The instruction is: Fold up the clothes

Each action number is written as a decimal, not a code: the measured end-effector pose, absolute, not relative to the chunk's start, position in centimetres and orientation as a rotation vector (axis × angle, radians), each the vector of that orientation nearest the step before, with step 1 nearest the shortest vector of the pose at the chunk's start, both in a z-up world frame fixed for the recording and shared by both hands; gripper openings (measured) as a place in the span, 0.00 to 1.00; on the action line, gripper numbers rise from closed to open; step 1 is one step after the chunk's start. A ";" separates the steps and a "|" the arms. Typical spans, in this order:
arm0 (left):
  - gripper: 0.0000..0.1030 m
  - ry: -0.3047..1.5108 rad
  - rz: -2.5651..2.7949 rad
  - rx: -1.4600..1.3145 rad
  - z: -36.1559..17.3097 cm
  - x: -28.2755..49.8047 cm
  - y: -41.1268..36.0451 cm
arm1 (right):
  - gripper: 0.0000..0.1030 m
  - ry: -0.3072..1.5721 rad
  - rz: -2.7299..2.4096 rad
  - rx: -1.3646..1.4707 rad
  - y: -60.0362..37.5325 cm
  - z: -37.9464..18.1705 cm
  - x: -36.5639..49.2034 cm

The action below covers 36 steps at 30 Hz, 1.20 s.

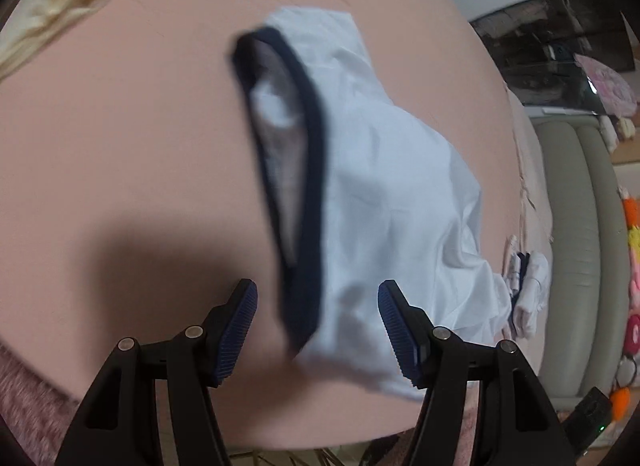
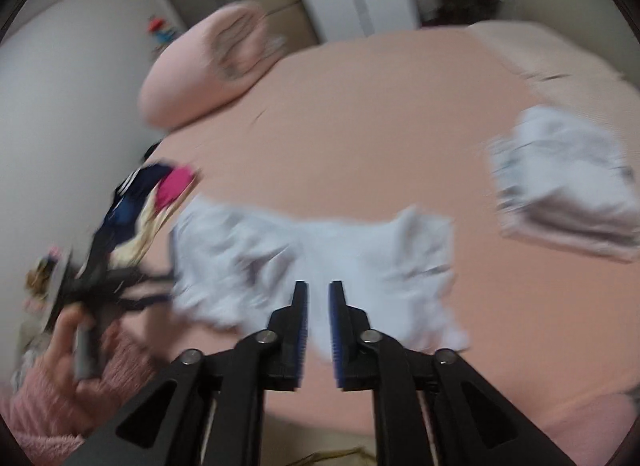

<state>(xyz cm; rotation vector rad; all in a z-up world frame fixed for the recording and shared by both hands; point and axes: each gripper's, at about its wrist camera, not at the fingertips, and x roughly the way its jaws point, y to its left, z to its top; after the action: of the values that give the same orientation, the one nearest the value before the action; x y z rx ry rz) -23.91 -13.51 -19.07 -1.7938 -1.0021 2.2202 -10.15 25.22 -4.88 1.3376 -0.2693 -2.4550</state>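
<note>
The item under work is a white T-shirt (image 1: 384, 193) with a navy neckband (image 1: 308, 169), lying crumpled on the pink bed (image 1: 120, 137); it sits in the bed's near part, well apart from the pink pillow (image 2: 204, 69) at the head. In the right wrist view the same white T-shirt (image 2: 312, 262) spreads sideways across the sheet, with a stack of folded white clothes (image 2: 568, 189) well apart from it on the side away from the pillow, and a heap of unfolded garments (image 2: 152, 201) near its pillow-side end. The left tongs (image 1: 318, 330) stand apart over the neckband end of the shirt; the pads do not press on cloth. The right tongs (image 2: 319, 330) show a narrow gap between the pads and hold nothing; the shirt lies beyond their tips. Both views are blurred, so fine creases cannot be read. Judgement on handling: the cloth is light, soft and limp, carries no shape of its own, and will sag and bunch from any single hold; it is not fragile and is unlikely to slip from the ribbed pads. The neckband is thicker and gives a firmer pinch, but the recommended holds are the two shoulder seams either side of the neckband, one per tongs, taking both layers, so the shirt can be lifted and spread flat on the bed before folding.
</note>
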 end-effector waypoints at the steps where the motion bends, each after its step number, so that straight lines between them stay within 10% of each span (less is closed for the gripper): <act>1: 0.57 -0.966 2.216 -1.791 -19.1 -24.2 -13.2 | 0.36 -0.226 -2.422 1.356 23.2 -5.6 -10.2; 3: 0.30 -0.846 2.256 -1.765 -18.4 -24.0 -11.8 | 0.50 -0.169 -2.352 1.347 19.5 -6.7 -10.2; 11: 0.30 -0.924 2.184 -1.782 -19.1 -22.3 -13.4 | 0.61 0.272 -2.201 1.340 7.1 -12.4 -12.0; 15: 0.28 -0.903 2.167 -1.747 -18.5 -21.7 -13.6 | 0.14 0.278 -2.135 1.475 5.8 -15.8 -12.8; 31: 0.19 -0.518 1.976 -1.661 -17.0 -18.3 -3.7 | 0.08 0.031 -2.702 1.387 20.5 -9.1 -11.5; 36: 0.21 -0.798 1.945 -1.652 -17.2 -16.0 -7.3 | 0.09 -0.168 -2.587 1.535 23.9 -8.6 -12.3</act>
<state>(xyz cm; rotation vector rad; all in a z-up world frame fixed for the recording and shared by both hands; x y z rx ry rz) -15.97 -7.29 -17.17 -1.6519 -0.7982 1.9453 -12.29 23.88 -8.64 1.5353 -0.1679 -2.5872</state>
